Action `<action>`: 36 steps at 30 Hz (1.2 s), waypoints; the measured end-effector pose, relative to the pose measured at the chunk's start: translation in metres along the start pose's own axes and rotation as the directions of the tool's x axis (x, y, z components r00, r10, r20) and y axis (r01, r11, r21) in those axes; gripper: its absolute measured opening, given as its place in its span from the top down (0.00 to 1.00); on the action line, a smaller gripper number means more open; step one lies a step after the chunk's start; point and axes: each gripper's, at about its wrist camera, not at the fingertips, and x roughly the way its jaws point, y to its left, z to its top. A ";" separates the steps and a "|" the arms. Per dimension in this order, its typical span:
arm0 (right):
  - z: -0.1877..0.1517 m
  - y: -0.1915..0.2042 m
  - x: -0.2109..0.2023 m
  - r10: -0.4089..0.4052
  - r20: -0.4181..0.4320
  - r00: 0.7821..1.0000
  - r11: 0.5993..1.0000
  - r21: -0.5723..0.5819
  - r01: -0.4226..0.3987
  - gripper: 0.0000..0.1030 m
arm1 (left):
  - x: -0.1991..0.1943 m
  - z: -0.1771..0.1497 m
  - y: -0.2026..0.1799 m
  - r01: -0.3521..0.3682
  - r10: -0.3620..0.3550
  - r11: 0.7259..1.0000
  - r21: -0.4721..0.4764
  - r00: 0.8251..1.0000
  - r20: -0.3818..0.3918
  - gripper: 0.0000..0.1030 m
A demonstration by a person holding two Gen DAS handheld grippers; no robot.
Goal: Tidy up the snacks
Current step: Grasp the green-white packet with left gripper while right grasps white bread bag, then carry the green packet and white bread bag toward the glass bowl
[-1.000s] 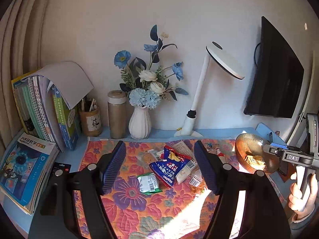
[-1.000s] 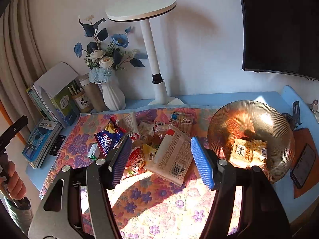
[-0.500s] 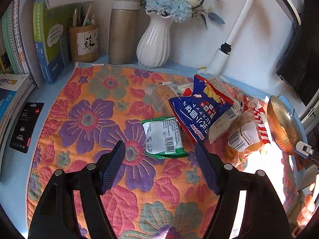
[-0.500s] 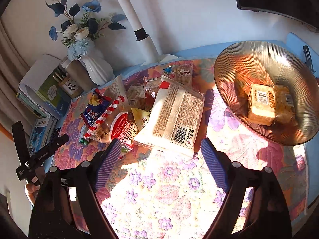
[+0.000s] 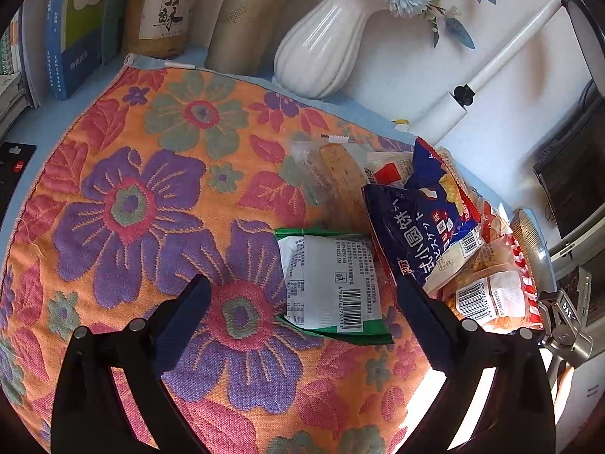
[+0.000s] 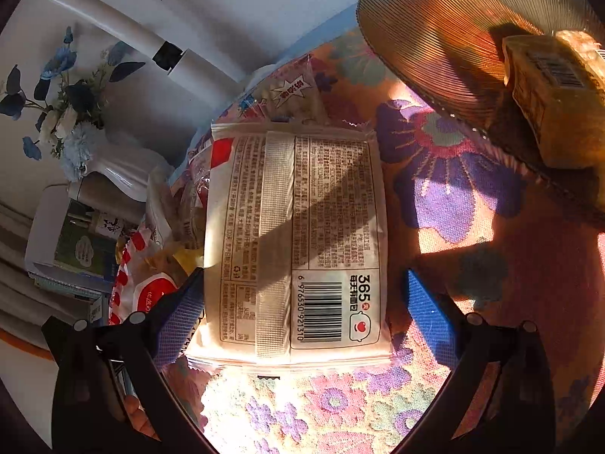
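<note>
Both tongs were opening wide over the floral cloth (image 5: pixel 124 204), and neither was pressing on anything. The right gripper (image 6: pixel 302 302) had the big white bread pack (image 6: pixel 295 234) sitting between its fingers, barcode end nearest, with the left blue pad (image 6: pixel 181 310) right at the pack's edge and the right pad clear of it. The left gripper (image 5: pixel 298 302) straddled the green-edged white packet (image 5: pixel 329 283), which lay flat on the cloth and closer to the right finger.

My take on doing it well: the right should centre on the pack before closing, since it's wide, soft and slippery, and pinch near the end seam rather than squash the bread. The left one should shift over a bit so the small packet doesn't skid out sideways.

Further back, the left wrist view showed the blue biscuit bag (image 5: pixel 419 227) overlapping the pile, the white vase (image 5: pixel 321 45) and the books (image 5: pixel 75 19), none of it clear from the other side. Only the right wrist view showed inside the amber ribbed bowl (image 6: pixel 446 30), where a yellow snack block (image 6: pixel 548 94) already sat.
</note>
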 end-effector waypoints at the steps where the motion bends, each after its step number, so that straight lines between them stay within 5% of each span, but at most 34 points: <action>1: 0.001 0.003 0.001 -0.013 0.010 1.000 1.000 -0.014 0.013 0.03 | 0.007 0.000 -0.003 -0.005 0.005 1.000 0.015 1.000 -0.014 0.06; 6: 0.001 0.009 0.003 -0.030 0.028 0.999 0.998 -0.047 0.032 0.16 | 0.019 -0.004 -0.021 -0.081 0.082 0.992 0.097 0.997 -0.001 0.15; 11: -0.003 0.004 -0.001 -0.024 0.048 0.999 0.998 -0.049 0.026 0.21 | 0.020 -0.005 -0.025 -0.101 0.101 0.989 0.110 0.995 0.010 0.44; 14: -0.007 0.002 -0.003 -0.037 0.054 0.998 0.998 -0.054 0.040 0.22 | 0.019 -0.007 -0.028 -0.108 0.107 0.987 0.120 0.994 0.020 0.53; 20: -0.018 -0.005 -0.025 -0.037 0.047 0.998 0.998 -0.051 0.039 0.23 | 0.001 -0.023 -0.026 -0.096 0.094 0.990 0.104 0.995 0.025 0.53; 27: -0.051 -0.007 -0.070 -0.080 0.066 0.995 0.985 -0.149 0.089 0.23 | -0.049 -0.080 -0.037 -0.082 0.078 0.983 0.162 0.996 0.035 0.53; 33: -0.094 0.004 -0.082 -0.250 0.092 0.964 0.897 -0.353 0.266 0.23 | -0.061 -0.125 -0.069 -0.060 0.067 0.951 0.303 0.998 -0.015 0.53; 36: -0.108 0.004 -0.077 -0.277 0.082 0.957 0.869 -0.404 0.286 0.22 | -0.056 -0.141 -0.089 -0.080 0.096 0.916 0.393 0.995 -0.021 0.52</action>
